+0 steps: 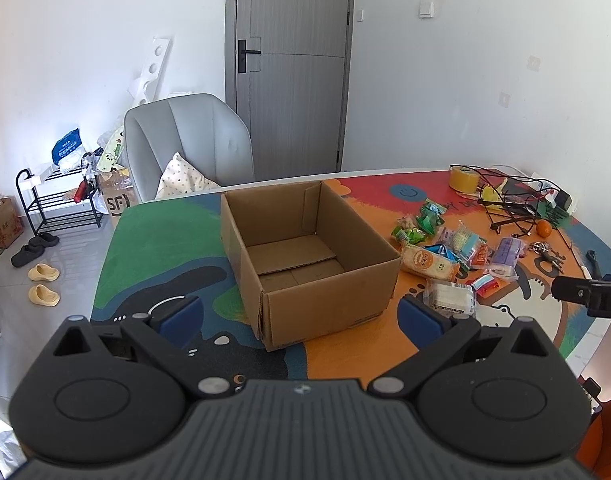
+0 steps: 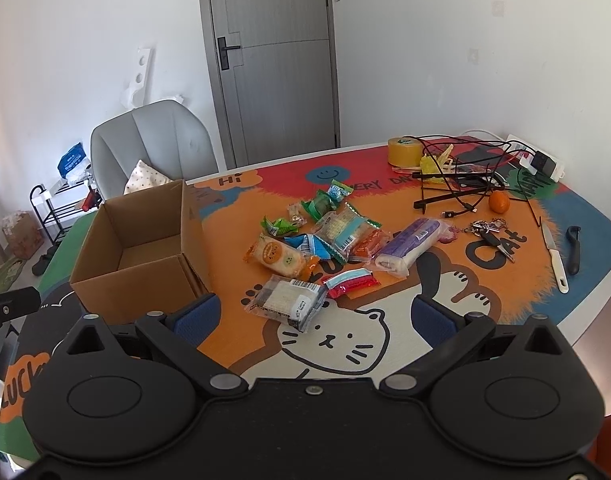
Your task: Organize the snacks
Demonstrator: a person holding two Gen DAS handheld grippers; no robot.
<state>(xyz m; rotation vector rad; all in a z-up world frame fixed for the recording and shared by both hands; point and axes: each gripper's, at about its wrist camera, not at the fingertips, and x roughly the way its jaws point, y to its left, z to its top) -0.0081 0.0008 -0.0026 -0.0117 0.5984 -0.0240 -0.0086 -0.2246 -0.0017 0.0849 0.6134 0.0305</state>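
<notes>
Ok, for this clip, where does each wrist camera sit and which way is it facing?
Left wrist: rides on the left gripper, facing the open box; own jaws wide apart, right gripper's tip at the right edge.
Right wrist: rides on the right gripper, facing the snacks; own jaws wide apart, left gripper's tip at the left edge.
Shared: box, snacks, table, tape, orange, chair, door.

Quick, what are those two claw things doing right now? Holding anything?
Left gripper: open, fingers apart, holding nothing.
Right gripper: open, holding nothing.
</notes>
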